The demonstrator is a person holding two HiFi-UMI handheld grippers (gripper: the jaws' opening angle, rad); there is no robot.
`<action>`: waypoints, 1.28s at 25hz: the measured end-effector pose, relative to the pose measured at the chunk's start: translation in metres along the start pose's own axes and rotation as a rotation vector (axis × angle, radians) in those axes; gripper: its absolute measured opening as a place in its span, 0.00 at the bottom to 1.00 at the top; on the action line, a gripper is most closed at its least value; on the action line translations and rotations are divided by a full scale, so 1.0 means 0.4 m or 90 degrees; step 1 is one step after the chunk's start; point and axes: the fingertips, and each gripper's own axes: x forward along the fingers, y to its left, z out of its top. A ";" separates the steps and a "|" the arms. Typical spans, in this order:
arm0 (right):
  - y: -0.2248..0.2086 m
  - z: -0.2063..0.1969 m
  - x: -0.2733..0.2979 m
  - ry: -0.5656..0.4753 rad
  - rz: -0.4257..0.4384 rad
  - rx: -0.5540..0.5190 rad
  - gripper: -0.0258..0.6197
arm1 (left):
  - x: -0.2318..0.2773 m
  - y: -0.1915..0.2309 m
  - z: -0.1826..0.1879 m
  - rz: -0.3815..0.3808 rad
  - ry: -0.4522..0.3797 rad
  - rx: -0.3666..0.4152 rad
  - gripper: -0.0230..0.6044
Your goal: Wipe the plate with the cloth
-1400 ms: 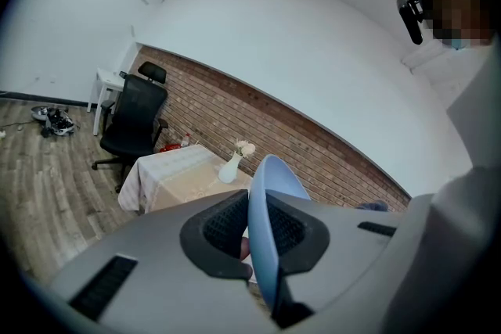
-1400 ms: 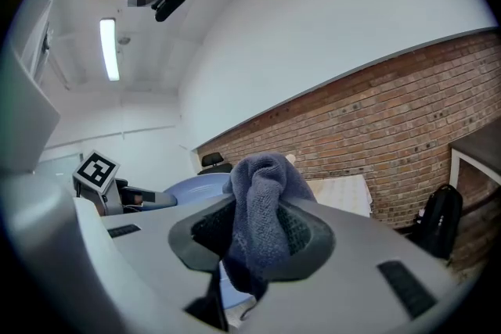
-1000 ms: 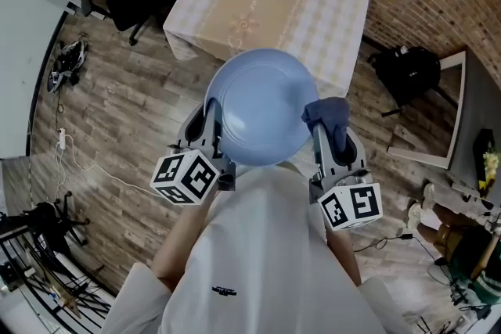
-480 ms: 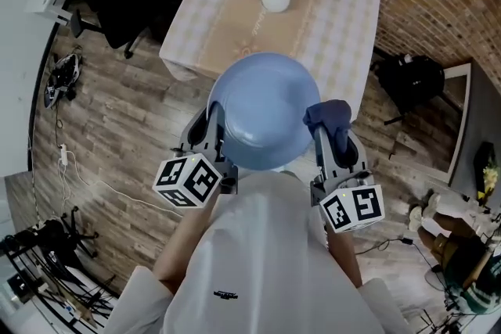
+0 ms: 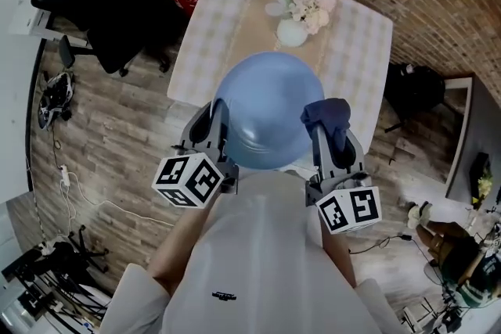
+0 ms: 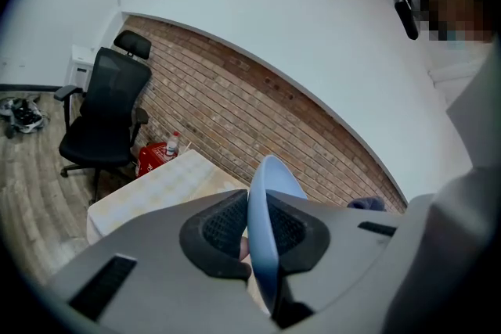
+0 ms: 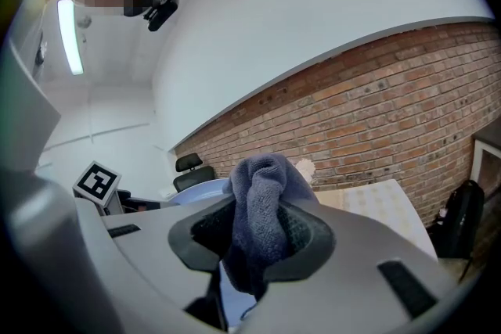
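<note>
The plate [image 5: 266,109] is held in the air in front of the person, above the near edge of the checked bench [image 5: 227,19], not resting on it. The left tool [image 5: 216,117] has its 2 jaws closed on the plate's left rim. In the left gripper view the plate [image 6: 270,184] stands edge-on between the pads of that tool [image 6: 262,229], clamped from both faces.

The right tool [image 5: 330,129] is closed on the dark blue cloth [image 5: 329,113]. In the right gripper view the bunched cloth [image 7: 262,199] fills the gap between the jaws of that tool [image 7: 262,238] and bulges out above them.

The coming move turns on this: the cloth sits at the plate's right rim, directly opposite the left tool, and it overlaps the edge in the head view. I cannot tell if it is pressing on the plate. The whole blue surface lies to the cloth's left, and a pale sliver of plate [image 7: 196,190] shows on that side in the right gripper view.

So the wipe probably belongs to the right tool, sweeping leftward toward the other tool, while the left one only steadies the plate. No stroke across the middle looks made yet.
</note>
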 end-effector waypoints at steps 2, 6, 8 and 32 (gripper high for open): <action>0.022 0.014 0.061 0.001 -0.001 -0.003 0.23 | 0.032 0.031 0.039 -0.007 0.004 -0.002 0.10; 0.031 0.044 0.144 0.005 -0.002 -0.009 0.23 | 0.084 0.068 0.089 -0.004 0.006 -0.012 0.10; 0.029 0.057 0.165 0.010 -0.001 -0.011 0.23 | 0.097 0.071 0.102 -0.002 0.007 -0.014 0.10; 0.059 0.107 0.314 0.050 0.205 -0.060 0.23 | 0.191 -0.035 0.104 0.020 -0.017 -0.006 0.10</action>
